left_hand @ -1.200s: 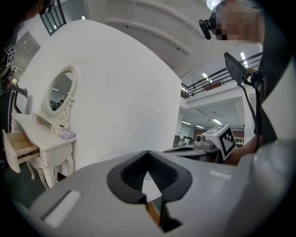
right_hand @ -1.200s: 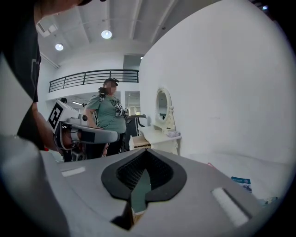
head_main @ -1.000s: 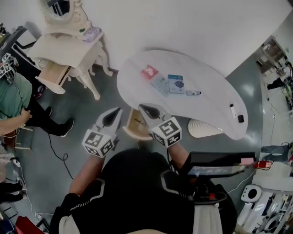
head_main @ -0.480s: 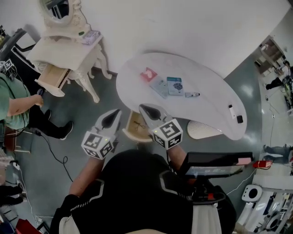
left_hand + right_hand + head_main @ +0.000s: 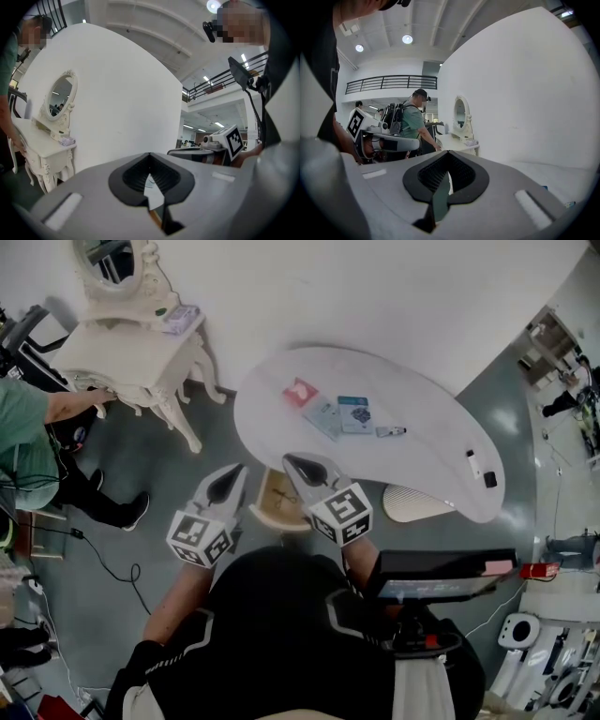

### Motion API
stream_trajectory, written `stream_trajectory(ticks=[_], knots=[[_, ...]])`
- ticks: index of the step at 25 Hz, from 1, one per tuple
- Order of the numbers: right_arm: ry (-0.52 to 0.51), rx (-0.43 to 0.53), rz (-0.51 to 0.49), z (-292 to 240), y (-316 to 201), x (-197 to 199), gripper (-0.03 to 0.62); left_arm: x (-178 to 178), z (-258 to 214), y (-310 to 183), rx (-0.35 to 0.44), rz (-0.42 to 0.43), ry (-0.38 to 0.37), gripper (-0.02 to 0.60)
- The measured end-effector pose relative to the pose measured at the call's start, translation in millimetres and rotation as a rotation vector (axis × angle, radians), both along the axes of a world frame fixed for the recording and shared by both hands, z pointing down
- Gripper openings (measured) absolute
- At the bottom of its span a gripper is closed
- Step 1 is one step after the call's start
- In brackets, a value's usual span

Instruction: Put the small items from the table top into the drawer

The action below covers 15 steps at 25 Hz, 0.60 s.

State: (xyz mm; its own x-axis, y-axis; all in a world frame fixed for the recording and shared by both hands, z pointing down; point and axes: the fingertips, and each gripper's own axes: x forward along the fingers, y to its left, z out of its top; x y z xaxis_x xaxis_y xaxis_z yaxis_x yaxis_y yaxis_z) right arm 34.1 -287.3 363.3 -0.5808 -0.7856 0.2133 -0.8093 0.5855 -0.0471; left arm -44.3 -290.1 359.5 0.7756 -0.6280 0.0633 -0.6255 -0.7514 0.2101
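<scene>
On the white curved table (image 5: 422, 395) lie a red packet (image 5: 300, 391), a grey card (image 5: 327, 416), a blue card (image 5: 355, 413) and a small pen-like item (image 5: 394, 431). Near its right end lie a white piece (image 5: 475, 466) and a black piece (image 5: 491, 480). An open wooden drawer (image 5: 275, 499) shows under the table's near edge. My left gripper (image 5: 232, 476) (image 5: 151, 174) hangs shut and empty left of the drawer. Over the drawer's right side my right gripper (image 5: 298, 467) (image 5: 446, 176) is shut, holding nothing. Both stay short of the items.
A white dressing table with a mirror (image 5: 131, 338) stands at the far left, and a person in green (image 5: 28, 423) reaches to its front. A ribbed white bin (image 5: 412, 503) sits under the table's right part. Cables lie on the grey floor.
The dressing table's open drawer at the far left is now shut, with the person in green's hand at it. Both grippers have hardly moved.
</scene>
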Motion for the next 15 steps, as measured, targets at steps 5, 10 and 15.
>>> stream_trajectory(ticks=[5,10,15], knots=[[-0.003,0.010,-0.007,-4.0,1.7,-0.9,0.000,0.1,-1.0,0.1,-0.001,-0.001,0.003,0.000],[0.001,0.012,-0.003,-2.3,2.0,-0.8,0.000,0.0,-0.1,0.7,-0.001,-0.005,0.004,0.000],[0.007,0.016,0.003,-1.8,1.4,-0.4,0.000,-1.9,1.0,1.1,0.001,-0.009,0.004,0.000]])
